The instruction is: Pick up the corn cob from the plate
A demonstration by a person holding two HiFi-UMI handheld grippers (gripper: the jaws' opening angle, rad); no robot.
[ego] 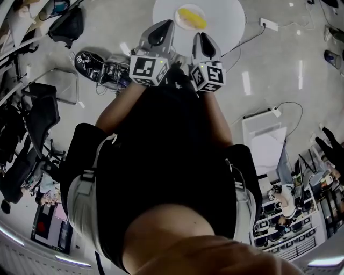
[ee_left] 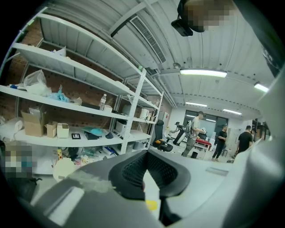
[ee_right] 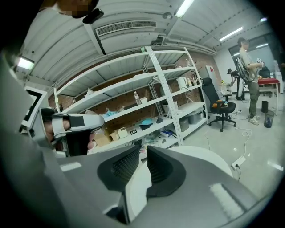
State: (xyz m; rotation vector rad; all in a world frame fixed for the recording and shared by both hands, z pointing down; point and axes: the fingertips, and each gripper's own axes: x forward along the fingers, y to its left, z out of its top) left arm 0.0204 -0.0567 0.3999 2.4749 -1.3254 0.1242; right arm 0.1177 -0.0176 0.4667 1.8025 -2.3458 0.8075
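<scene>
The yellow corn cob [ego: 191, 17] lies on a white plate [ego: 181, 12] on a round white table [ego: 220, 16], at the top of the head view. Both grippers are held side by side in front of the person's body, short of the table's near edge. The left gripper [ego: 164, 26] [ee_left: 144, 171] has its pads touching at the tips, with nothing between them. The right gripper [ego: 201, 37] [ee_right: 142, 162] shows a narrow gap between its pads, also with nothing in it. Through that gap and beyond it the table [ee_right: 205, 156] shows white. The right gripper view also has the left gripper [ee_right: 67, 124] at its left edge.
Tall white shelving [ee_right: 147, 107] loaded with boxes and bags stands behind the table. An office chair [ee_right: 220, 107] and people [ee_left: 195, 133] are farther off. Cables and a power strip [ego: 269, 24] lie on the floor to the table's right, with dark gear [ego: 99, 67] to its left.
</scene>
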